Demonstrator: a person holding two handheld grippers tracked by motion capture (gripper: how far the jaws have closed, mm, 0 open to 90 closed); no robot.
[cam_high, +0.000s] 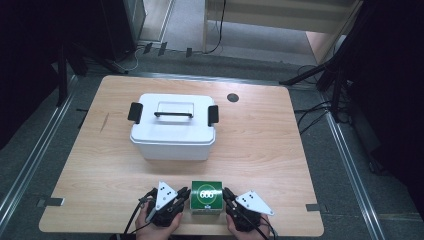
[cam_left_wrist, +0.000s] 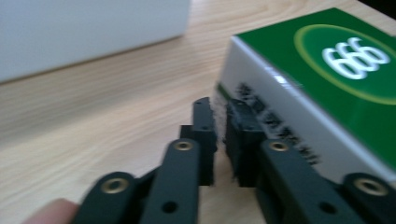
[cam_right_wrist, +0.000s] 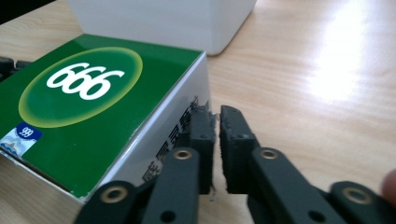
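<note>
A green box (cam_high: 206, 196) with "666" printed on its top lies at the table's near edge, between my two grippers. My left gripper (cam_high: 186, 195) is at its left side and my right gripper (cam_high: 227, 195) at its right side. In the left gripper view the jaws (cam_left_wrist: 217, 109) stand a narrow slit apart with nothing between them, close beside the box's white side (cam_left_wrist: 261, 112). The right gripper view shows its jaws (cam_right_wrist: 212, 114) in the same way, barely apart and empty, next to the box (cam_right_wrist: 84, 102). Whether either gripper touches the box I cannot tell.
A white lidded container (cam_high: 172, 127) with a black handle and black side latches stands mid-table behind the box, also visible in the gripper views (cam_left_wrist: 84, 28) (cam_right_wrist: 163, 18). The wooden table (cam_high: 265, 140) has a round dark grommet (cam_high: 232, 97) at the back.
</note>
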